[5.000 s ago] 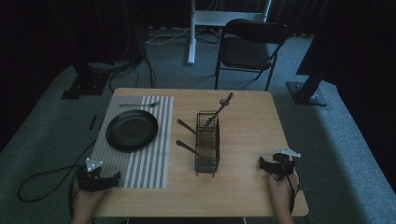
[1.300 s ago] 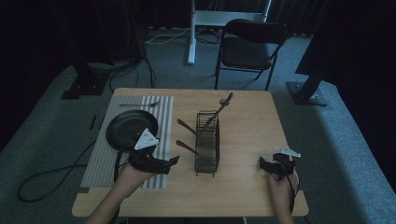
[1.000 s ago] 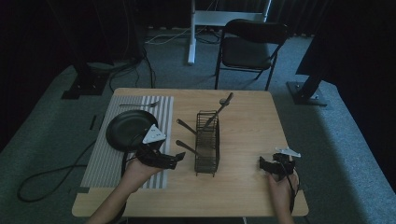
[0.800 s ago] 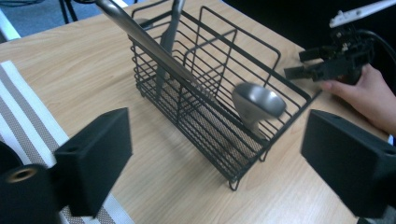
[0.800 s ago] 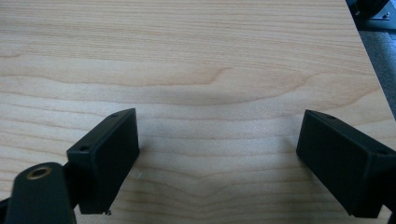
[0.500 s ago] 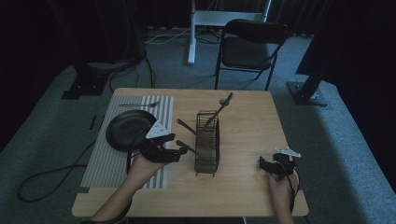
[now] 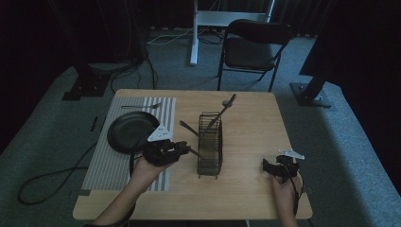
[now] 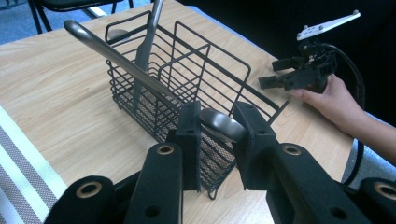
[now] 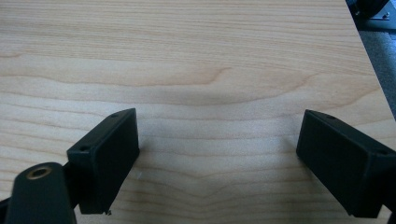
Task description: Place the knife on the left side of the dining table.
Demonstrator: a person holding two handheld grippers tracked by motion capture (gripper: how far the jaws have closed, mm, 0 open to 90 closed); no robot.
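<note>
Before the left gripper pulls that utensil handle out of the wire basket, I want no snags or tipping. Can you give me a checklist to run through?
1. Handle between the pads: ok. The left gripper, whose jaws have just been closing, has the handle end between its pads.
2. Pads pressing firmly: cannot tell.
3. Second handle clear: not ok. Another long handle leans just beside the left jaw.
4. Wire basket upright on the table: ok.
5. Basket braced: not ok. The right gripper rests open on the table, apart from the basket.
6. Set-down spot: ok. The black plate sits on the striped mat nearby.
</note>
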